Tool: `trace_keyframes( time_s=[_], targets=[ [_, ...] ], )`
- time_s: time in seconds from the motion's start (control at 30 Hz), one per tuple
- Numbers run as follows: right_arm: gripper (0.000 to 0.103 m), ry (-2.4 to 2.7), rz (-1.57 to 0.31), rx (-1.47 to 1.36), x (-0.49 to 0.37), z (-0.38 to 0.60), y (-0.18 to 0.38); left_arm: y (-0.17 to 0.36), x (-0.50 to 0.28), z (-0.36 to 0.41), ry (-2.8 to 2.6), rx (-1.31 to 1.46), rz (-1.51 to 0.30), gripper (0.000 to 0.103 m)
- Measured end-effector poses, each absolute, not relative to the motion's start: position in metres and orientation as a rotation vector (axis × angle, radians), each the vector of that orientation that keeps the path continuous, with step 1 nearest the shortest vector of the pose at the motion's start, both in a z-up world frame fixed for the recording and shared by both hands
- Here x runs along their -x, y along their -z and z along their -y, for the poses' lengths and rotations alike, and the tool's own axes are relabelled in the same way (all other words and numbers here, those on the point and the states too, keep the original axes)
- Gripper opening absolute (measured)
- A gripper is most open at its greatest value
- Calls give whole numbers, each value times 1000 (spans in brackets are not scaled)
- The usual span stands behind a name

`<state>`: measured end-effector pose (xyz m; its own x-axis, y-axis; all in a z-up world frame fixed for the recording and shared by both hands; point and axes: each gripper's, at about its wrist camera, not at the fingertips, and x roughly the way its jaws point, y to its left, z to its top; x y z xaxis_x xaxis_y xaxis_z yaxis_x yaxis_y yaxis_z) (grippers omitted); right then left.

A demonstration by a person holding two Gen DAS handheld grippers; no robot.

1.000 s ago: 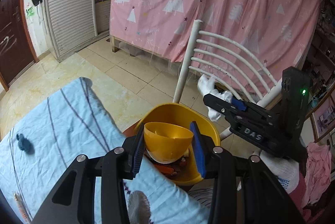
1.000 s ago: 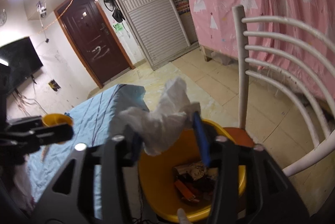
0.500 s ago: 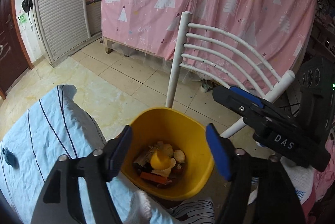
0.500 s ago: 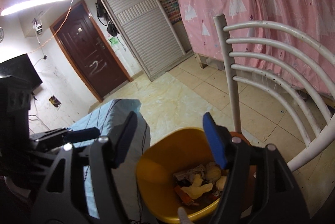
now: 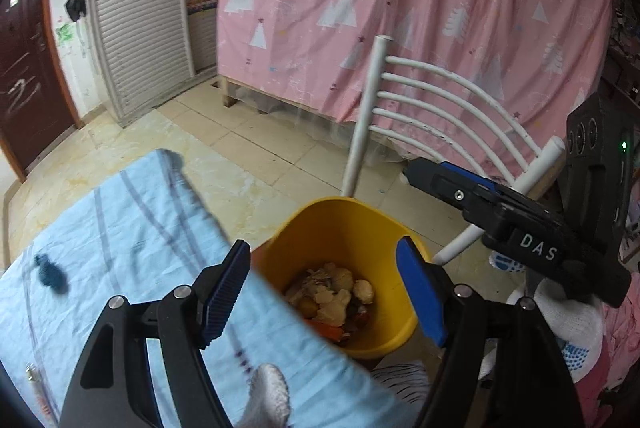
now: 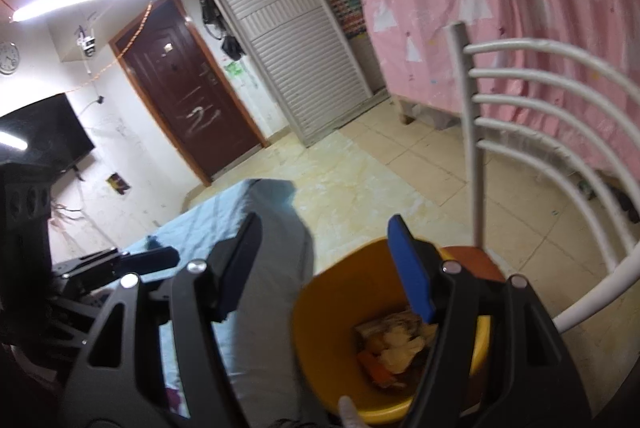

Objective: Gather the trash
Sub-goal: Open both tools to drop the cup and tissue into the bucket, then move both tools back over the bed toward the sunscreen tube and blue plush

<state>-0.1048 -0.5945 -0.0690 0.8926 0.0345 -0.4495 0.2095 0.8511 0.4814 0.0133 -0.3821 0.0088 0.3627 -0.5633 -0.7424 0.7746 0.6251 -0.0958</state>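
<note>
A yellow bin (image 5: 352, 224) stands on a chair seat and holds crumpled tissue, a small yellow cup and other trash (image 5: 334, 294). It also shows in the right wrist view (image 6: 320, 312) with the trash (image 6: 394, 346) inside. My left gripper (image 5: 326, 288) is open and empty, above the bin's near rim. My right gripper (image 6: 326, 264) is open and empty, above the bin's left rim. The right gripper's body (image 5: 516, 228) shows at the right of the left wrist view.
A white slatted chair back (image 5: 452, 104) rises behind the bin. A light blue striped cloth (image 5: 104, 236) covers the table to the left, with a small dark blue object (image 5: 50, 274) on it. A pink curtain (image 5: 400, 8) hangs behind. Tiled floor (image 6: 380, 176) lies beyond.
Both grippers opened: the left let go of the yellow cup and the right let go of the white tissue, which now lie in the bin. Both have since shifted slightly.
</note>
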Motion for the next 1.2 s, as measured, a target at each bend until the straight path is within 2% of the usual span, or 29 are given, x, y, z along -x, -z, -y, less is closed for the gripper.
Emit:
trace_keyframes(
  time_s=[0.7,1.2],
  targets=[
    [64,-85,-550,-393,21,474,34,-21,-70,222,612,-141,-816,67],
    [64,-223,-665,-276,-36,389,39,-6,-98,137,459,-96,-860,67]
  ],
)
